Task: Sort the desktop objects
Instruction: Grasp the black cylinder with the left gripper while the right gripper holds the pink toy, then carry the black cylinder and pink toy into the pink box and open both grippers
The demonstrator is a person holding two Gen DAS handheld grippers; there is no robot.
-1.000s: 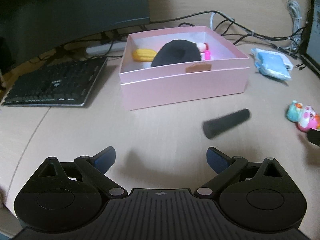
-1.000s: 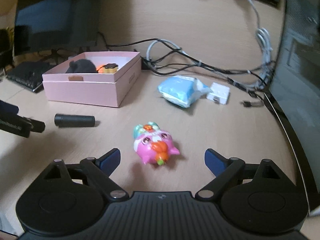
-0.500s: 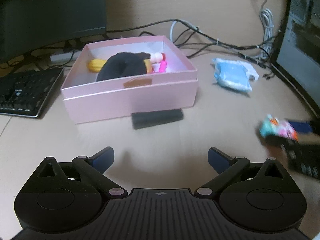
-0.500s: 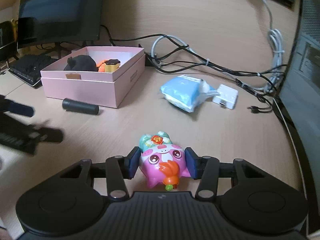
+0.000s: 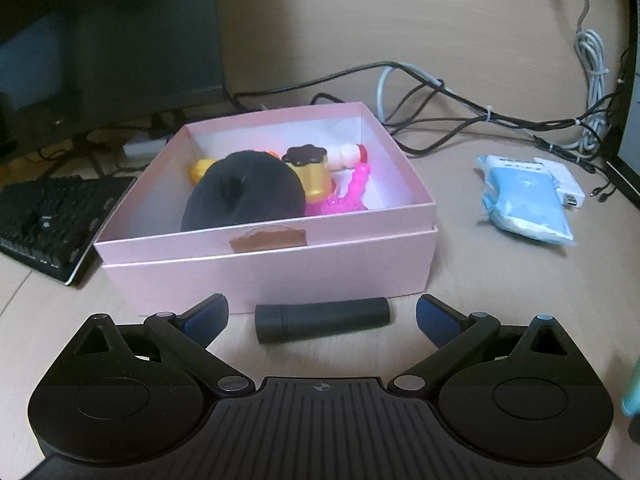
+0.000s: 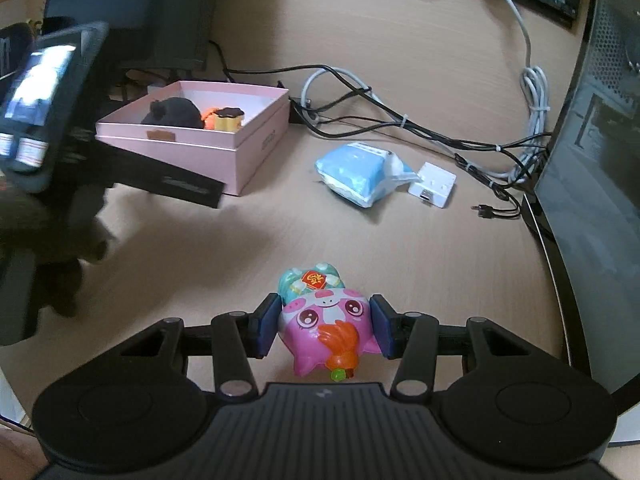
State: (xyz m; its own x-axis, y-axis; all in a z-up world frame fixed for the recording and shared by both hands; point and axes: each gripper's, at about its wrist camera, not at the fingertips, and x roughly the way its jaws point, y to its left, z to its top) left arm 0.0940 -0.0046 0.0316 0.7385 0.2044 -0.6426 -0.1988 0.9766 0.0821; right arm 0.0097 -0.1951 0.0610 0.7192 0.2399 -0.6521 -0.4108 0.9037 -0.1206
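Observation:
A black cylinder lies on the desk in front of the pink box. My left gripper is open, with one finger on each side of the cylinder, not touching it. The box holds a black round cushion, a yellow pudding toy and a pink toy. My right gripper is shut on a pink pig toy, held just above the desk. The pink box sits far left in the right wrist view.
A blue tissue pack and a white adapter lie right of the box, with cables behind. A keyboard is at left, a monitor behind. The left gripper's body fills the left of the right wrist view.
My left gripper moved forward until its open fingers straddle the black cylinder. My right gripper closed on the pig toy and has lifted it slightly.

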